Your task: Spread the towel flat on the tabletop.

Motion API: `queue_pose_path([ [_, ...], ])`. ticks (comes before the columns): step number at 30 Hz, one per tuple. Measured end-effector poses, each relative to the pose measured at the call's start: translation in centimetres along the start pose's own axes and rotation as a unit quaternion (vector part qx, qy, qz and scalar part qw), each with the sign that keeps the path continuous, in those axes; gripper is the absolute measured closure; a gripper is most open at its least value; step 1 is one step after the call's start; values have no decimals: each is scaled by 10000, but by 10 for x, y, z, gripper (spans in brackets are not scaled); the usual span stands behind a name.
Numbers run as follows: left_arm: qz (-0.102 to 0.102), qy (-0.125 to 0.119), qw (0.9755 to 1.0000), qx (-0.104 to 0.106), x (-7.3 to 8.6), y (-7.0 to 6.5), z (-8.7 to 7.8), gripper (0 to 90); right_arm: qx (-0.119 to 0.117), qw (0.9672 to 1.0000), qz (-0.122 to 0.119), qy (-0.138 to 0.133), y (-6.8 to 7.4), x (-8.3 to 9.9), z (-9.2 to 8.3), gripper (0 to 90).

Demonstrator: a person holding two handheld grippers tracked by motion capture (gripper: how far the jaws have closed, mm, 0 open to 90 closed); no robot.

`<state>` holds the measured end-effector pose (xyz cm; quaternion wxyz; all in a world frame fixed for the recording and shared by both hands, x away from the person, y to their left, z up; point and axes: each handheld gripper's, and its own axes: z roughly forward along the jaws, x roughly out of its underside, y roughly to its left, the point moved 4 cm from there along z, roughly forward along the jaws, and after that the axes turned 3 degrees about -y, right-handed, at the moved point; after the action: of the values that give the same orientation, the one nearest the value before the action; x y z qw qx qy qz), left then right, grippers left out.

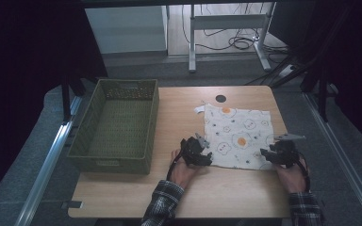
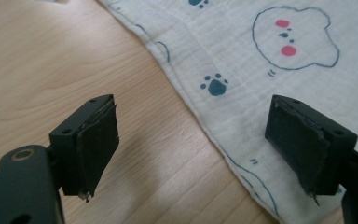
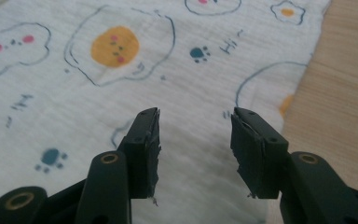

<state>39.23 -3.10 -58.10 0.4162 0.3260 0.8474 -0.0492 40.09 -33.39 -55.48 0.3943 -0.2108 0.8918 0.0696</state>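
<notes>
A white cloth (image 1: 238,134) printed with bears, eggs and paw marks lies flat on the wooden table (image 1: 179,122), right of centre. My left gripper (image 1: 199,151) is at the cloth's near left corner, open, its jaws straddling the cloth's edge (image 2: 214,140) with bare wood under the left one. My right gripper (image 1: 275,154) is at the near right corner, open above the cloth (image 3: 121,70), close to its right edge. Neither holds anything.
A green woven basket (image 1: 115,125) stands empty on the table's left side. A small white tag (image 1: 198,109) and a black round spot (image 1: 221,98) lie beyond the cloth's far left corner. Desk legs and cables are on the floor behind.
</notes>
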Motion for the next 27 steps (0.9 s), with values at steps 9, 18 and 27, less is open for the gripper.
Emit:
queue_pose_path([
  [9, -116, 91, 9999, 4, 26, 4, -27, 171, -151, 9998, -82, -43, 10, 7, -2, 514],
  [18, -379, 118, 9990, 224, 55, 8, -53, 169, -332, 9988, -369, 51, 32, 13, 0, 512],
  [27, -517, 54, 9974, 509, 81, 1, -79, 169, -552, 9967, -592, 57, 57, 28, -16, 511],
])
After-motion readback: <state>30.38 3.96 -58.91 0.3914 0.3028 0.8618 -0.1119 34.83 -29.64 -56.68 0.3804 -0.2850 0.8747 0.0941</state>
